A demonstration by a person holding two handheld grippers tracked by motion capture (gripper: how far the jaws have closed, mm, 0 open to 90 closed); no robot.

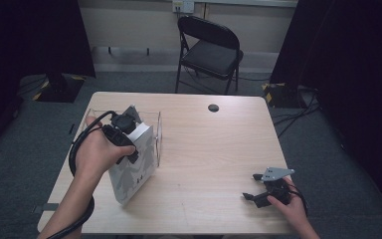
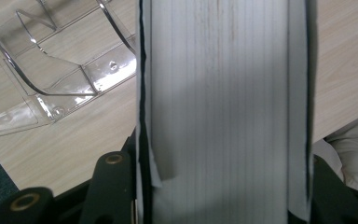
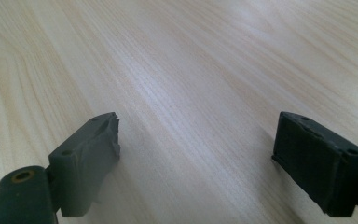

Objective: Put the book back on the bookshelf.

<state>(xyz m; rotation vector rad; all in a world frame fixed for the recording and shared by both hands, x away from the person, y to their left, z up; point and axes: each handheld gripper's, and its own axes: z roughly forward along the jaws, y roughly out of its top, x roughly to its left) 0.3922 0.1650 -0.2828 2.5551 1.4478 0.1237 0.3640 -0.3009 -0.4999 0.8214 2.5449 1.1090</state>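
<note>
**Left gripper holds a thick book above the table; right gripper rests with fingers apart**

At the left side of the table (image 1: 204,149), seen from the high view, the left gripper (image 1: 129,133) holds a thick book (image 1: 132,172) with a white and grey cover. The book stands tilted, its lower corner near the front left part of the table, and its upper edge is under the person's left hand (image 1: 97,152). In the left gripper view, the fingers (image 2: 112,186) pinch the book (image 2: 219,107) from both sides, so the white page edges run straight up between them. Just beside the book, toward the far left, there is a clear plastic stand (image 1: 158,130) with curved wire dividers; in the left gripper view it lies on the table to the left of the book (image 2: 51,88).

The middle of the table is bare light wood, with a small dark round hole (image 1: 213,107) near the far edge.

At the right, near the front edge, the right gripper (image 1: 251,186) rests low on the table in the person's right hand (image 1: 293,209), well apart from the book. In the right gripper view its fingers (image 3: 91,163) are spread wide, with only table wood between them.
</note>
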